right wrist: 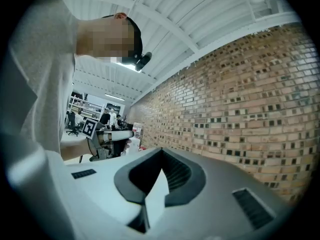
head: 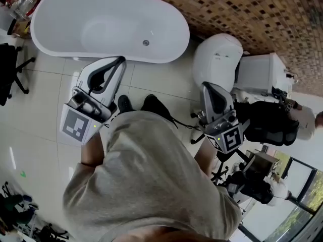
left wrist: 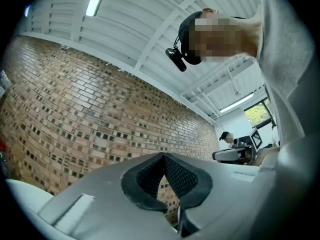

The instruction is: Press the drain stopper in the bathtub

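A white oval bathtub [head: 101,21] stands on the tiled floor at the top of the head view. Its small round metal drain stopper [head: 146,43] sits in the tub floor towards the right end. My left gripper [head: 120,60] is held just outside the tub's near rim, shut and holding nothing. My right gripper [head: 206,84] hangs further right, beside the toilet, also shut and holding nothing. In the left gripper view the left gripper [left wrist: 164,156] points up at a brick wall with its tips together. The right gripper [right wrist: 161,151] shows the same in its own view.
A white toilet [head: 218,59] with its cistern [head: 260,70] stands right of the tub. A brown mosaic wall [head: 242,9] runs behind both. A black office chair [head: 9,74] is at the left edge. Dark equipment [head: 265,122] and a person [head: 305,116] are at the right.
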Motion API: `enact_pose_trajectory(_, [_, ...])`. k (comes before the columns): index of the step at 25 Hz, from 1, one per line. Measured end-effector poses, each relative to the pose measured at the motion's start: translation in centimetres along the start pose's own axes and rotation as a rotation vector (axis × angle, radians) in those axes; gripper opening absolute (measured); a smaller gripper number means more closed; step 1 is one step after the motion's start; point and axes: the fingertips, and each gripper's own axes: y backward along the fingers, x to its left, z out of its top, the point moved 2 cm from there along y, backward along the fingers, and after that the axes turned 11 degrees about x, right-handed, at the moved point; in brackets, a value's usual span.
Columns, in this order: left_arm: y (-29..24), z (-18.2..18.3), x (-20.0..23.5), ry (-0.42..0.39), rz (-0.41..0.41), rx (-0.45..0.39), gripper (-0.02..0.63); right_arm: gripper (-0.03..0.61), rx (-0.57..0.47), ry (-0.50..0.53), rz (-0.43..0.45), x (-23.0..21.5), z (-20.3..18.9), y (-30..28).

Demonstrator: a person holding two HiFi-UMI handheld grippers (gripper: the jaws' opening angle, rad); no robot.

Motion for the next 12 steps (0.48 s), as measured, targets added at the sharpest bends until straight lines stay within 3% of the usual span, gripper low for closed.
enact_pose_trajectory(5, [-0.7, -1.7, 1.9, 0.020, 0.039, 0.045, -0.008, 0.003, 0.073, 0.000, 0.055, -1.9, -2.1, -3.8])
enact_pose_trajectory(9, [-2.4, -3.2, 3.1, 0.033, 0.108, 0.047, -0.008, 0.003, 0.140, 0.051, 0.157, -4.9, -4.4, -7.4])
enact_pose_trajectory(12, [-4.2, -5.3, 4.1, 0.033, 0.134, 0.110, -0.008, 0.003, 0.191, 0.030, 0.215, -6.9, -7.5, -10.0])
